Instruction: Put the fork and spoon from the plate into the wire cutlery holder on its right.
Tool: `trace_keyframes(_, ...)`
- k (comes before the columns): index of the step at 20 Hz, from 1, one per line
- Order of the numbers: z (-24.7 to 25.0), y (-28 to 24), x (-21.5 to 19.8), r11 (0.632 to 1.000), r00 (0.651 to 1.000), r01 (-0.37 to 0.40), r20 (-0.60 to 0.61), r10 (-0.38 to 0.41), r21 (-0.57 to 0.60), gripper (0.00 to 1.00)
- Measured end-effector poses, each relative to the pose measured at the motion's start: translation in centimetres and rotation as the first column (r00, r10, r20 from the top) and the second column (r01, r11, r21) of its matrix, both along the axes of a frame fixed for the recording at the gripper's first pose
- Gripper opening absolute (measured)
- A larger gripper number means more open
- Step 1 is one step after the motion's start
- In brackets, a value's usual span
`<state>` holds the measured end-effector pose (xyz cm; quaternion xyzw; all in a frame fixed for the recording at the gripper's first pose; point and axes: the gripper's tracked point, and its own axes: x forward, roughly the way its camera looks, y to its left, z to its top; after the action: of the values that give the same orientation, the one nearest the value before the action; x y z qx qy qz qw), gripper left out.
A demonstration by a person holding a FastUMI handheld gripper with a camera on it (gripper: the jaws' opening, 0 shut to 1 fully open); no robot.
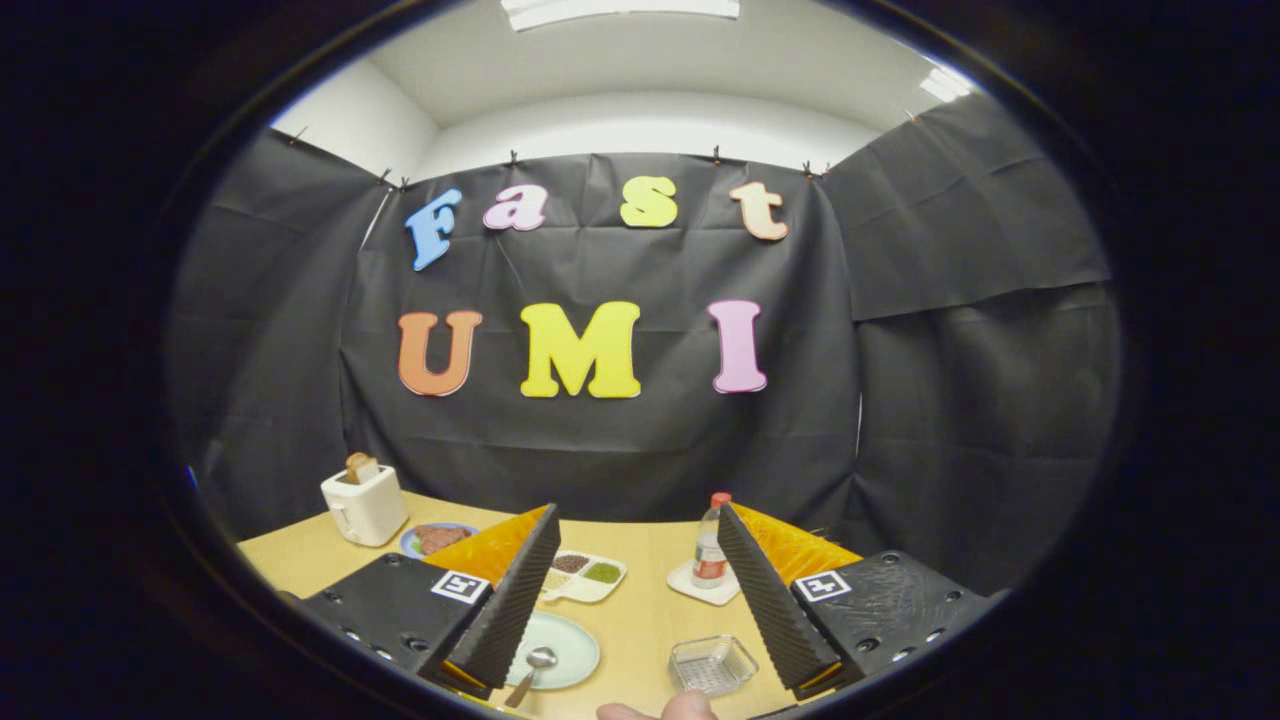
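Jaws: spread wide, nothing between them; gripper (640,600) held above the table (640,610), fingers pointing fwd over it
Plate (562,650): pale, round, just ahead of the left finger, partly hidden by it. Spoon (533,670) lies on it, bowl on the plate, handle running off the near rim toward the camera. Fork: can't make it out (maybe behind the finger)
Holder (712,665): clear-looking wire-grid tray to the plate's right, near the right finger, apart from the plate; seems empty
Misc. beyond fingers: compartment dish (585,577) w/ seeds, bottle (710,555) on a coaster, toaster (364,505) w/ bread, small plate (437,538) w/ food
Fingertips (660,708) of a person at near table edge
Judgement: open stance suits a first reach to the spoon; task not begun
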<state>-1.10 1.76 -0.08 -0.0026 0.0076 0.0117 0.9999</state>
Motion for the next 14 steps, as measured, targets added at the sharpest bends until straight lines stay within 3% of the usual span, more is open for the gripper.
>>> trace_keyframes(14,-0.9,0.0,0.3,1.0,0.998,0.018,-0.06,-0.019,-0.02,0.95)
